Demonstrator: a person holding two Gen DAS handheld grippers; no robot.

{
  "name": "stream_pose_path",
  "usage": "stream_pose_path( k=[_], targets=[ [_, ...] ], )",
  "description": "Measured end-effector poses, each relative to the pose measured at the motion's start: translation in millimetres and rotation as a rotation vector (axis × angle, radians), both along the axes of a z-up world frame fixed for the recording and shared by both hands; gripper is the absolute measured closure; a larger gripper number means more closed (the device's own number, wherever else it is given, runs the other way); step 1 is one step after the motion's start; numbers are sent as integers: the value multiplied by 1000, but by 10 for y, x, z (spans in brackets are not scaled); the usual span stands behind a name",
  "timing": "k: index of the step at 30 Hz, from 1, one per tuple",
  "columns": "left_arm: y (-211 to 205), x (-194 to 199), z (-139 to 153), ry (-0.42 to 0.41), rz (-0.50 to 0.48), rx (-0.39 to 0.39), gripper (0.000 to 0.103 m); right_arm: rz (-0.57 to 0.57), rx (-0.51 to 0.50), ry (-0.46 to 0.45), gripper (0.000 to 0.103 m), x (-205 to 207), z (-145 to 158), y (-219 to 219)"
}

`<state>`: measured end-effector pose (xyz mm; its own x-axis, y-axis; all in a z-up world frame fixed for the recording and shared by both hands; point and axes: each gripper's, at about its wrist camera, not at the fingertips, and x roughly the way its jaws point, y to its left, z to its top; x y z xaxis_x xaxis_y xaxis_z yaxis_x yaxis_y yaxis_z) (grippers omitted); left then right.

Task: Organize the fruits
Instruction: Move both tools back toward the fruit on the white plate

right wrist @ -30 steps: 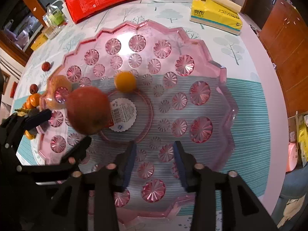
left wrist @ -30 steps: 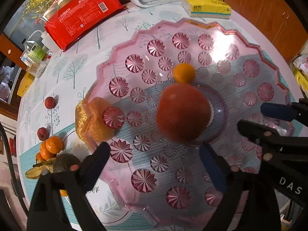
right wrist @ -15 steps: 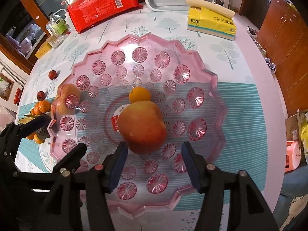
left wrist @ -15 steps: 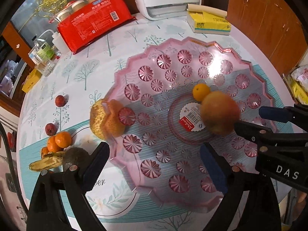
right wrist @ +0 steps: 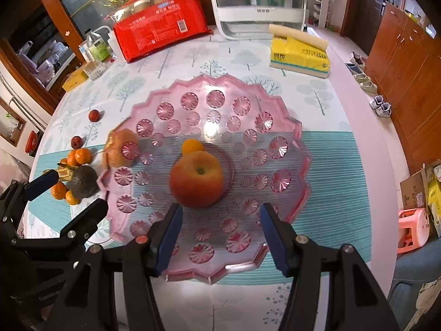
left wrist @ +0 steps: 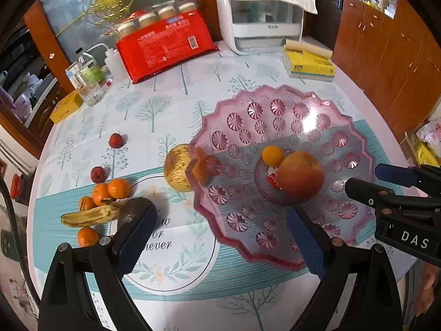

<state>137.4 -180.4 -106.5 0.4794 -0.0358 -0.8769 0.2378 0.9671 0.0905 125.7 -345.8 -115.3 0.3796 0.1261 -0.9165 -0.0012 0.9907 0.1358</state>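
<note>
A red apple (right wrist: 196,183) rests at the centre of the pink scalloped plate (right wrist: 275,149), touching a small orange (right wrist: 192,146) behind it. My right gripper (right wrist: 222,237) hovers open above the plate's near edge, nothing between its blue pads. In the left wrist view the apple (left wrist: 300,176) and small orange (left wrist: 272,155) lie on the plate (left wrist: 275,110). My left gripper (left wrist: 220,237) is open and empty over the plate's left rim. A speckled yellow pear (left wrist: 179,171) touches that rim from outside. Tangerines (left wrist: 110,190), a banana (left wrist: 88,216), an avocado (left wrist: 132,207) and two small red fruits (left wrist: 116,140) lie on the tablecloth.
At the back of the round table stand a red package (left wrist: 165,47), a white appliance (left wrist: 261,22), a yellow tissue pack (left wrist: 308,63) and bottles (left wrist: 88,77). Wooden cabinets (right wrist: 399,63) line the right side. A pink stool (right wrist: 413,229) sits on the floor.
The apple has rolled across the plate and settled at its centre against the small orange. Both grippers have risen and drawn back. The right jaws have widened a little.
</note>
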Motion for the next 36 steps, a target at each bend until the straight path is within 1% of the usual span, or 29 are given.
stream_pose_path(
  k=[8,12,20,24,28,32,36],
  targets=[
    [147,-195,250,-56,8,-46,9,-5,-12,-61,44,-167,252,74],
    [220,-300,426,-104,10,-84,9,-10,-8,-93,44,-248,398,104],
    [376,-458,754,-206,-1,-134,9,-16,5,-158,44,-422,702,183],
    [477,-533,914,-252,-16,-132,9,-24,-9,-193,44,-507,847,268],
    [682,-559,1085,-265,-10,-173,9,-36,-29,-225,44,-576,981,402],
    [936,-560,1222,-275,-3,-181,9,-38,-41,-261,44,-633,1107,575],
    [1321,-551,1343,-281,34,-202,9,-34,-46,-313,44,-675,1265,821]
  ],
)
